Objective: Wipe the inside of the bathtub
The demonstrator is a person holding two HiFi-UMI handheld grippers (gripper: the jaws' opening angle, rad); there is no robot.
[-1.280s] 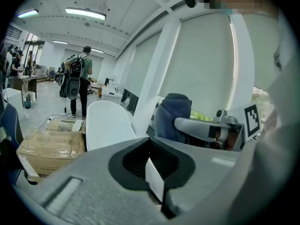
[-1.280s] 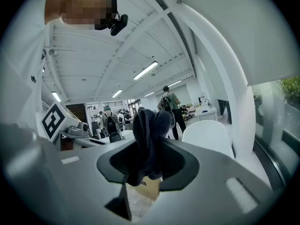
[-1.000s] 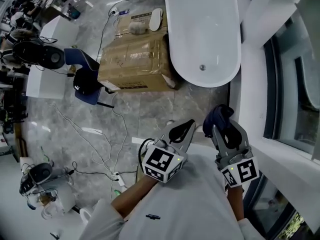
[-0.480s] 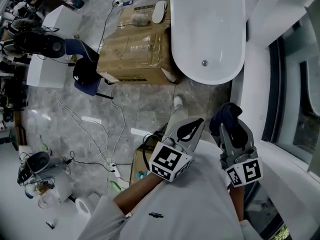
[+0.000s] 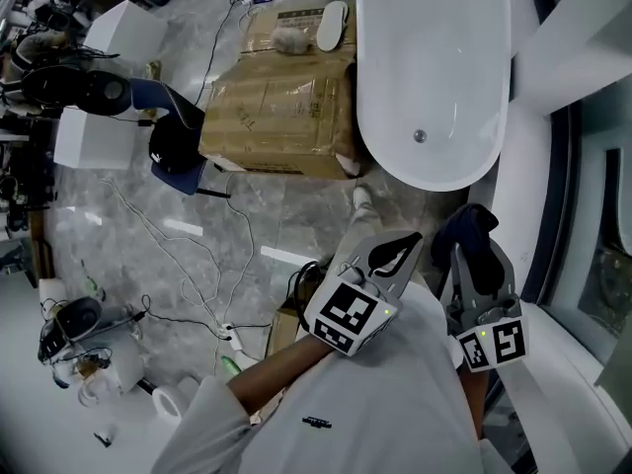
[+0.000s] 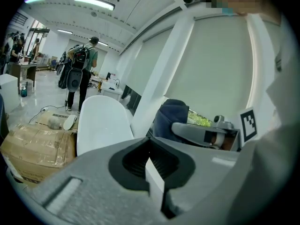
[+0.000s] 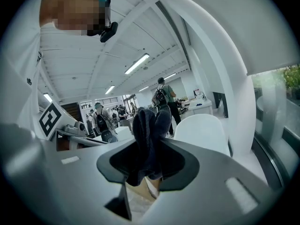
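Approach step: tub (image 5: 434, 28) lies ahead, well apart. R gripper (image 5: 476, 260) clamps dark cloth (image 5: 464, 225); L gripper (image 5: 395, 248) clenched, empty. Next: bring cloth over rim, press it onto inner wall.

Left gripper (image 5: 400, 252) at lower centre of the head view, jaws pressed together with nothing between, aimed toward upper right. Right gripper (image 5: 476, 260) just beside it at lower right, jaws clamped on dark cloth (image 5: 470, 223). Left forearm (image 5: 281, 368) is bare, running toward the bottom edge.
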